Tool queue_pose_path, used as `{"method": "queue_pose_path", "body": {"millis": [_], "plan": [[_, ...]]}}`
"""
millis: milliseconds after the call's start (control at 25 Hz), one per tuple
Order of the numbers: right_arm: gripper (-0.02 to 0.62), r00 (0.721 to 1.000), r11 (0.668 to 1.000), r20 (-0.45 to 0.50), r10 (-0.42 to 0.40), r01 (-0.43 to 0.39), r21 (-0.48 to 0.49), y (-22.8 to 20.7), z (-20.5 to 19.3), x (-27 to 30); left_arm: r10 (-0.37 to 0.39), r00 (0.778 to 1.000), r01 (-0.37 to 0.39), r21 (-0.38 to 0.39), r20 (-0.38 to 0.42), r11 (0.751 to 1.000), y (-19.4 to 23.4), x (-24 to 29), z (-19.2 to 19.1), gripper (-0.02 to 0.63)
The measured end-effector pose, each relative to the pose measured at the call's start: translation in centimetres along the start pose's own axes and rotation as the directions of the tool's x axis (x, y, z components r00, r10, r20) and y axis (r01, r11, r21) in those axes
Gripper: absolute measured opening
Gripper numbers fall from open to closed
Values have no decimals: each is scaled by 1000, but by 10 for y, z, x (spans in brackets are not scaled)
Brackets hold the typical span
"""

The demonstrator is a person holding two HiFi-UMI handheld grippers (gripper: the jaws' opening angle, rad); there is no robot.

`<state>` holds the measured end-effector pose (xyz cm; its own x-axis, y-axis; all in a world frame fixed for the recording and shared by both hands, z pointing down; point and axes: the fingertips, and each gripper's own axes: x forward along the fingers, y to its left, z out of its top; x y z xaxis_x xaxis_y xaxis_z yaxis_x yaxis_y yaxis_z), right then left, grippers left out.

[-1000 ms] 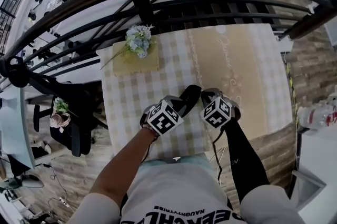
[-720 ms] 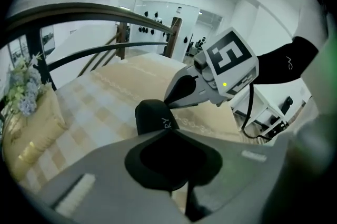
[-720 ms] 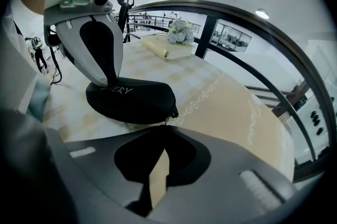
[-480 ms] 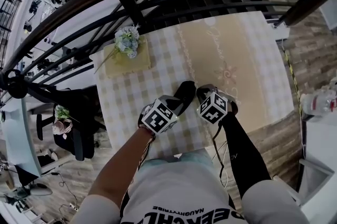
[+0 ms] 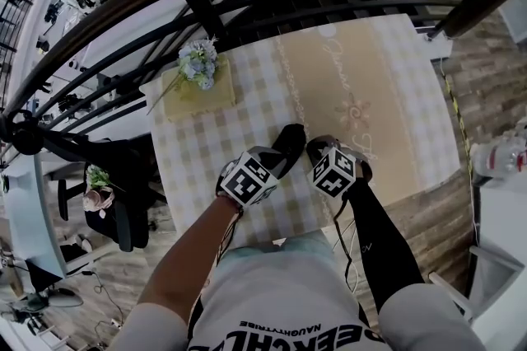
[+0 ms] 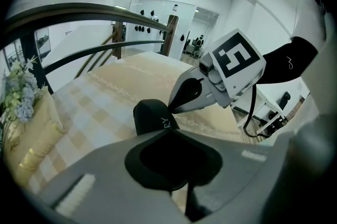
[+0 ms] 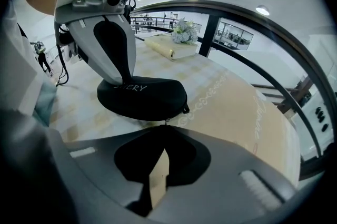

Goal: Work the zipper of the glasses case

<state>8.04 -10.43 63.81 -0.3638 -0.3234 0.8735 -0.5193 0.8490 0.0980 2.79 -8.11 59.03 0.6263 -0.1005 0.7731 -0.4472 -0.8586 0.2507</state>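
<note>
The glasses case (image 5: 289, 143) lies on the counter (image 5: 198, 156), toward its near edge and between the two grippers. The jaws of the left gripper (image 6: 168, 132) are brought together to a point that is set against the near left end of the case; whether any of the shell is pinched there cannot be told. The jaws of the right gripper (image 7: 166, 126) are likewise fully closed, just beside the case. A thin dark sliver at their tip may be part of the zipper pull, though this cannot be confirmed, and a small tab (image 7: 185, 110) is seen at the right end of the seam. The chief risk is judged to be slippage. If the pull is tugged while the case is only pressed and not clamped, the shell may skid or swing round, and the loose cloth under it may be dragged into folds. So small a tab could also be lost from the jaws under a sideways pull. The case is a matte black, rounded oval shell with pale lettering. The cloth is soft, checked in cream and tan, with a plain beige runner (image 5: 362, 86), faintly patterned, laid over it to the right.
</note>
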Motion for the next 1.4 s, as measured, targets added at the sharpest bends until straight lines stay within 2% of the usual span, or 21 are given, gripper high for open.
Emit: {"method": "queue_pose_path", "body": {"millis": [600,1400], "plan": [[29,1000,999,2,-3,3,41,18,-1,-2,-18,1000,18,-1,-2,1000,0,0,-1,8],[29,1000,999,-1,13,-13,47,35,-1,-4,-21,1000,21,-8,9,1000,0,0,-1,8]]}}
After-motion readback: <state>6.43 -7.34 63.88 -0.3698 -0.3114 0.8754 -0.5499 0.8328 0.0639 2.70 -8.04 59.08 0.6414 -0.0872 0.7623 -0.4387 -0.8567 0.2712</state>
